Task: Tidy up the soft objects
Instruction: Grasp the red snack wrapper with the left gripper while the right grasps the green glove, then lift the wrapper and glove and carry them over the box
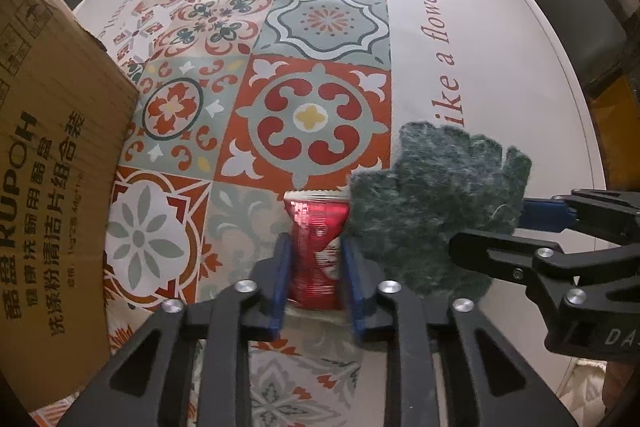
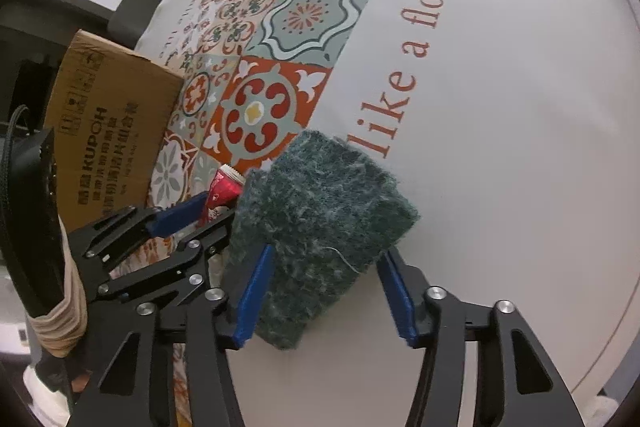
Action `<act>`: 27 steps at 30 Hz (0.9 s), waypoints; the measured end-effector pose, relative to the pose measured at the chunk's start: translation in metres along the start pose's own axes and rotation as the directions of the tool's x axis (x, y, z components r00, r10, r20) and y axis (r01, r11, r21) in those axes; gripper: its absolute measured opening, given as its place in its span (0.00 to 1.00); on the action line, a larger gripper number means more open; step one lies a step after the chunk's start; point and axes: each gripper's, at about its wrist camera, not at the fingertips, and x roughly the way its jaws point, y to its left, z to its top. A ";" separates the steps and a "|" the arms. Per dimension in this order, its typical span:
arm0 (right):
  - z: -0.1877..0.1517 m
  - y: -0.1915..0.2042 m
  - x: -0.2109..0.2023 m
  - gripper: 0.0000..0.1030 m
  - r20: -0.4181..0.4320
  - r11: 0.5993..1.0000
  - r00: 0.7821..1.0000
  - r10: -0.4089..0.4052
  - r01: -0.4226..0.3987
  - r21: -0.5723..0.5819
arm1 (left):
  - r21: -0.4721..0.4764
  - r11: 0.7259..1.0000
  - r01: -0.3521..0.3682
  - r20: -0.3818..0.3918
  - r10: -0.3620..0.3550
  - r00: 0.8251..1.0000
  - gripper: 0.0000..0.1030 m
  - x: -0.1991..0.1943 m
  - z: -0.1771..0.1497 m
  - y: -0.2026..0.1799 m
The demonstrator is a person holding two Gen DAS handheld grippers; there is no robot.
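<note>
On the table, the left gripper [image 1: 316, 267] has its blue fingers [image 1: 282, 279] clenched on a crushed red drink can [image 1: 316, 247] — the can's waist is pinched in where the pads press, and it stands upright between them over the patterned tile-print runner [image 1: 312, 75]. From the right wrist view the same can [image 2: 225, 187] shows as a small red shape caught between the left gripper's [image 2: 208, 209] blue tips.

Just beside it, on the white part of the tablecloth [image 2: 520, 107], lies a dark green scouring pad [image 2: 320, 227], fuzzy and flecked with pale fibres. The right gripper [image 2: 326, 295] straddles its near end with the jaws spread: the left blue finger [image 2: 256, 291] touches the pad's edge, the other finger stands clear of it, so the pad is not squeezed. In the left wrist view the pad [image 1: 436, 195] sits directly right of the can, its edge overlapping the can's side, with the right gripper [image 1: 500, 227] reaching in from the right.

A brown cardboard box [image 1: 52, 163] printed "KUPOH" stands at the left edge of the runner, well apart from the pad. Red lettering [image 2: 408, 59] — "like a flower" — runs along the cloth beyond the pad. Dark chairs [image 1: 568, 3] ring the far side of the table.
</note>
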 end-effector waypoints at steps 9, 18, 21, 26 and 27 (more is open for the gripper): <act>0.007 0.005 -0.010 0.22 0.047 0.987 0.998 0.047 -0.039 -0.154 | -0.054 0.998 -0.032 -0.016 0.031 0.999 0.21 0.000 -0.012 -0.013; 0.023 0.004 -0.021 0.20 0.000 0.956 0.997 0.076 -0.073 -0.283 | -0.250 0.967 -0.056 0.019 0.063 0.998 0.21 -0.017 -0.025 -0.024; 0.029 0.007 -0.022 0.19 -0.028 0.938 0.996 0.081 -0.086 -0.335 | -0.348 0.935 -0.072 0.026 0.086 0.996 0.21 -0.027 -0.037 -0.022; 0.043 0.013 -0.024 0.19 -0.072 0.897 0.994 0.085 -0.107 -0.429 | -0.561 0.823 -0.089 0.051 0.142 0.989 0.21 -0.038 -0.053 -0.021; 0.046 0.015 -0.025 0.19 -0.080 0.885 0.993 0.086 -0.113 -0.453 | -0.595 0.798 -0.096 0.059 0.162 0.985 0.21 -0.042 -0.054 -0.022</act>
